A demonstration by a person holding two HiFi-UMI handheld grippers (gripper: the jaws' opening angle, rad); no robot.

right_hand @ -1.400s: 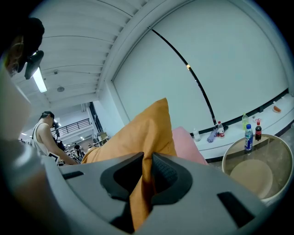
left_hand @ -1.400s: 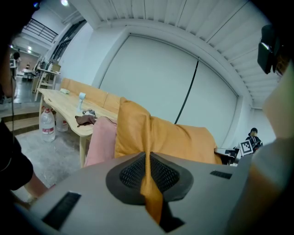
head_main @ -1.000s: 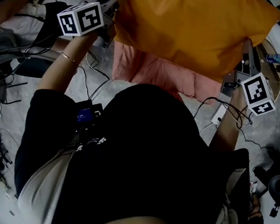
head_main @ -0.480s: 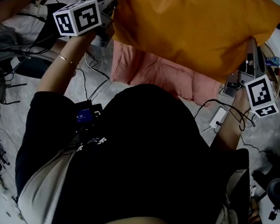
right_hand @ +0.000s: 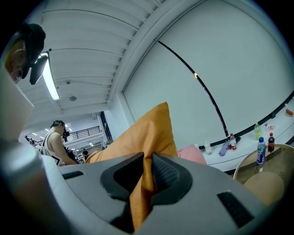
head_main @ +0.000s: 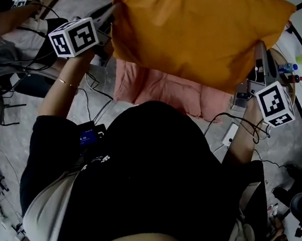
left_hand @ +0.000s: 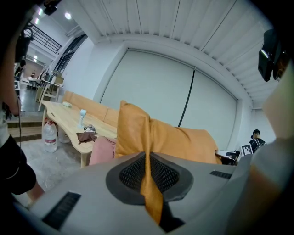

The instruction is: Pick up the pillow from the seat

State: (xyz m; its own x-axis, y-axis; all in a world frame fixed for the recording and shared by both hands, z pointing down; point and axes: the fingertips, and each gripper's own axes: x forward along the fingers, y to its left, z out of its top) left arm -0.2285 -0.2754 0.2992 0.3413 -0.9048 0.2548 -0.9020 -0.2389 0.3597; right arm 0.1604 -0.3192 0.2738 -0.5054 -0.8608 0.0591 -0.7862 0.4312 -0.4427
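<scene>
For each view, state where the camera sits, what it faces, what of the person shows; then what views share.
Head view: on the person's head, facing steeply down; torso, forearms, pillow.
Left gripper view: on left gripper, along jaws clamping pillow; person blurred at edge.
Right gripper view: on right gripper, along jaws clamping pillow; person blurred at edge.
Shared: the pillow.

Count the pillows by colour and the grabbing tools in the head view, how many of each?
orange fabric pillow: 1
pink soft cushion: 1
grey two-jaw tools, both clamped on the orange pillow's corners (left tool, right tool): 2
Total: 4
</scene>
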